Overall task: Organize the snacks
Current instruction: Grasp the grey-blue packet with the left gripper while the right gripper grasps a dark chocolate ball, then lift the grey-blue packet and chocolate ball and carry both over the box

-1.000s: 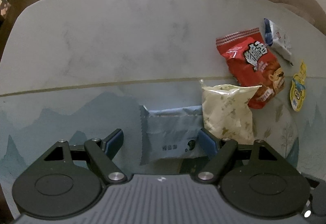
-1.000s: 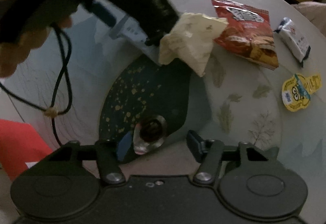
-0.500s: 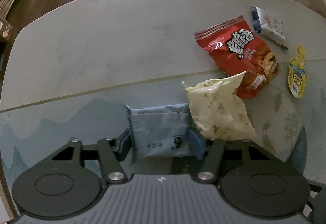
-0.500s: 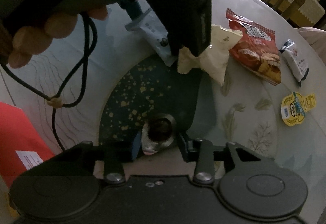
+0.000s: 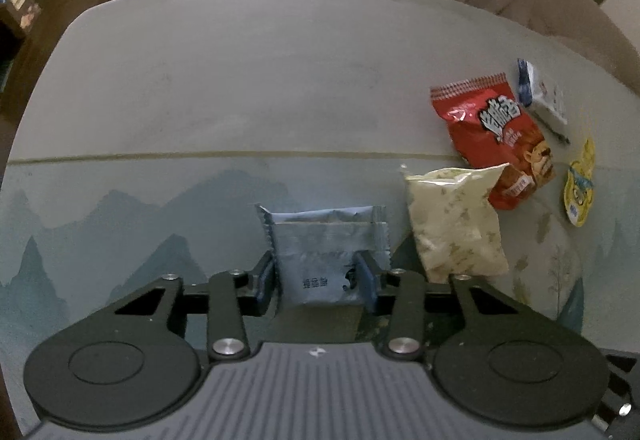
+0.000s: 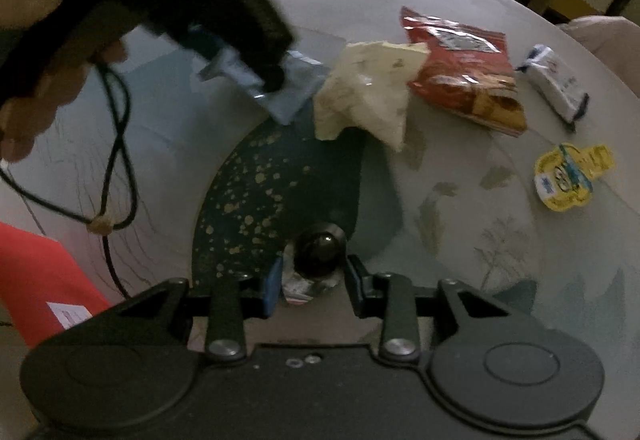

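Right gripper (image 6: 311, 282) clamped on a dark round foil-wrapped snack (image 6: 318, 256), jaws just closed in. Left gripper (image 6: 256, 79) grips a pale blue packet (image 6: 292, 95) above the counter (image 6: 460, 224).

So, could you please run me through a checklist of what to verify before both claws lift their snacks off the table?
1. Left claw shut on the grey-blue packet: ok; its jaws have just been closing and now press both sides.
2. Right claw shut on the small round foil-wrapped sweet: ok; jaws just closed on it.
3. Grey-blue packet free of the cream bag: ok, a gap shows.
4. Red bag, white packet and yellow cup out of the lift path: ok.
5. Dangling cord clear of the right claw: ok.
6. Where the snacks go: cannot tell.
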A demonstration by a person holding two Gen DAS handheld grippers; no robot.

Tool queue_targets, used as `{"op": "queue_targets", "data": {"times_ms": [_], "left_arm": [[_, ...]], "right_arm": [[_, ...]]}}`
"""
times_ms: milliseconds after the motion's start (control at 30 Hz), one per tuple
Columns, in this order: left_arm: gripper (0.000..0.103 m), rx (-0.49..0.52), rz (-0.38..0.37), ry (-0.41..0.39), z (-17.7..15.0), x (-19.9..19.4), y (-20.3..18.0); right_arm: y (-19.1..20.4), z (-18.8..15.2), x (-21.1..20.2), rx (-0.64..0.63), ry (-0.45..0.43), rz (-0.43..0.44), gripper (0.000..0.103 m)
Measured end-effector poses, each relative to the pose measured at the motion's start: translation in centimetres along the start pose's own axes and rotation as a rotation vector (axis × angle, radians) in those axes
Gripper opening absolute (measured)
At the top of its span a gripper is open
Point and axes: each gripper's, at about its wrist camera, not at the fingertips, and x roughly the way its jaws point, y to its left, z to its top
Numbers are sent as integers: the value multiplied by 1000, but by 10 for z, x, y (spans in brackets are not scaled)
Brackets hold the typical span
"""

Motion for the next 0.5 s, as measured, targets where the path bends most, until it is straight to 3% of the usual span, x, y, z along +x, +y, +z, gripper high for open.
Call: {"op": "queue_targets", "data": {"times_ms": [67, 300, 500], "left_arm": [[27, -29, -30, -16, -2, -8, 9], [21, -106, -29, -27, -11, -18, 29], [18, -106, -30, -60, -25, -38, 31]], "right_arm": [[-7, -2, -7, 21, -13, 7, 33], [-15, -4, -29, 66, -57, 11, 33], [-12, -18, -51, 105, -89, 22, 33]]}}
